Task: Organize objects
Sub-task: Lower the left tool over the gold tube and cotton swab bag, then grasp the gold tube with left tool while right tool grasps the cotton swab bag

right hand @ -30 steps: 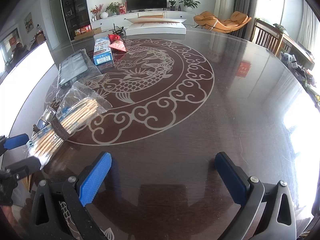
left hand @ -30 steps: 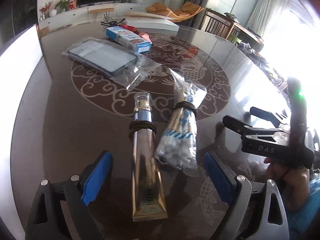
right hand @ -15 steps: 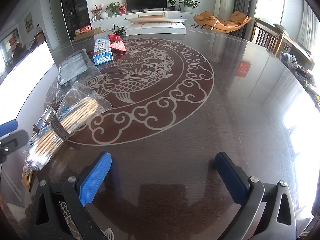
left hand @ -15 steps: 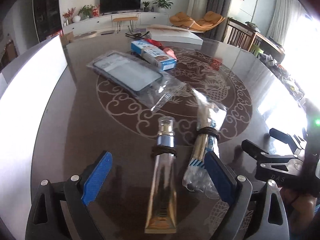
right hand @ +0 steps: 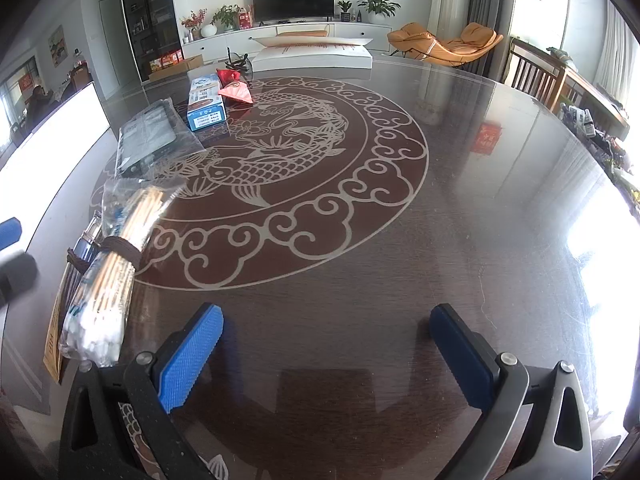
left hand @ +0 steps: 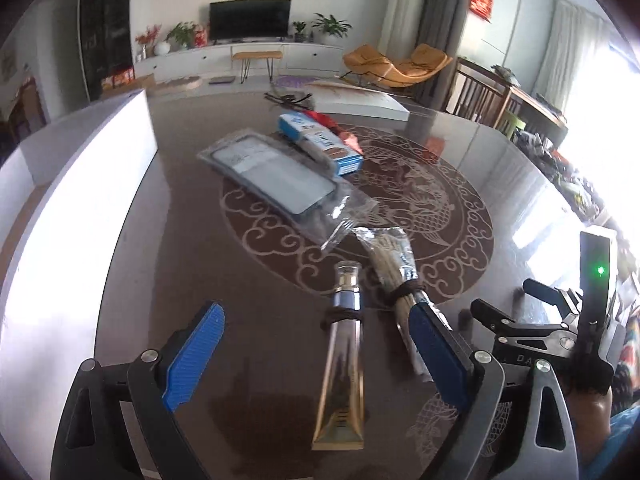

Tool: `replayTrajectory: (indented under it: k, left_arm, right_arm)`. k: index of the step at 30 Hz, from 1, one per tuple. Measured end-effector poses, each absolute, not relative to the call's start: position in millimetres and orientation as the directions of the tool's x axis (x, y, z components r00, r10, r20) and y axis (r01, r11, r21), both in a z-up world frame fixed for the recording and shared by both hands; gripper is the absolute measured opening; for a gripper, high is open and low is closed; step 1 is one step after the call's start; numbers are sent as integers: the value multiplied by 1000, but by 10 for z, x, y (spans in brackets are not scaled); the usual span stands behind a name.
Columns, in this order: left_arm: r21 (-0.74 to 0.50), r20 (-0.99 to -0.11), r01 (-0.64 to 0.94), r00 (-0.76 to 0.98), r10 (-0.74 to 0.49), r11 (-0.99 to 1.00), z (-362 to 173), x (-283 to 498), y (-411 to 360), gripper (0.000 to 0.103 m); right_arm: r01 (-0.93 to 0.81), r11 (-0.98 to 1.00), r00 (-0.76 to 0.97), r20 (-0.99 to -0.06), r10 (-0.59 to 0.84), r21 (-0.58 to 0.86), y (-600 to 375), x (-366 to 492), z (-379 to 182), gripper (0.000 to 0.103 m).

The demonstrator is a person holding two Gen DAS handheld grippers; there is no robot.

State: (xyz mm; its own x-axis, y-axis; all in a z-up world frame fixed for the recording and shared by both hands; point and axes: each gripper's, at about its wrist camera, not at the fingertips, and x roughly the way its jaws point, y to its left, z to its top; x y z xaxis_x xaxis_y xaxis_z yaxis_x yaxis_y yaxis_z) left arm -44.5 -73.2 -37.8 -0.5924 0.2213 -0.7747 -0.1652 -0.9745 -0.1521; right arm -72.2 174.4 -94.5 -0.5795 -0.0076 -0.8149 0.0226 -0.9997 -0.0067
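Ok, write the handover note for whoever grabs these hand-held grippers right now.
Left hand-held gripper: open, holds nothing, above the gold tube.
Right hand-held gripper: open, empty, over bare table.
Things: the gold tube and the cotton swab bundle lie side by side at the near edge, each with a dark band around it. The bagged phone case, blue box and red packet lie farther back.
Done: tube and swabs look banded and set down.
Left: probably the case, box and packet. Where they should go cannot be told.
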Motion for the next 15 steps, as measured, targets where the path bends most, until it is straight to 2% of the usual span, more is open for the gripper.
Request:
replayTrajectory:
  k: [2, 5, 11, 13, 14, 15]
  left_arm:
    - [-215, -799, -159, -539, 267, -964, -481, -496, -869, 94]
    - [-218, -831, -214, -471, 296, -952, -606, -515, -760, 94]
    - [-100, -868, -214, -459, 190, -972, -856, -642, -533, 94]
    - [-27, -865, -210, -484, 128, -977, -885, -680, -485, 94]
    - [3, -864, -213, -492, 105, -977, -899, -691, -477, 88]
    - [-1, -849, -223, -514, 118, -975, -879, -679, -502, 74]
  right_arm:
    - [23, -1000, -579, -815, -7, -8, 1745, -725, -946, 103]
    - [23, -1000, -579, -816, -5, -10, 1735, -724, -940, 103]
    - [23, -1000, -579, -816, -5, -11, 1734, -725, -940, 103]
    - [24, -1000, -579, -816, -5, -11, 1733, -726, -941, 103]
    - [24, -1000, -579, -816, -5, -11, 1734, -726, -941, 103]
    - [23, -1000, -579, -816, -5, -11, 1733, -726, -942, 103]
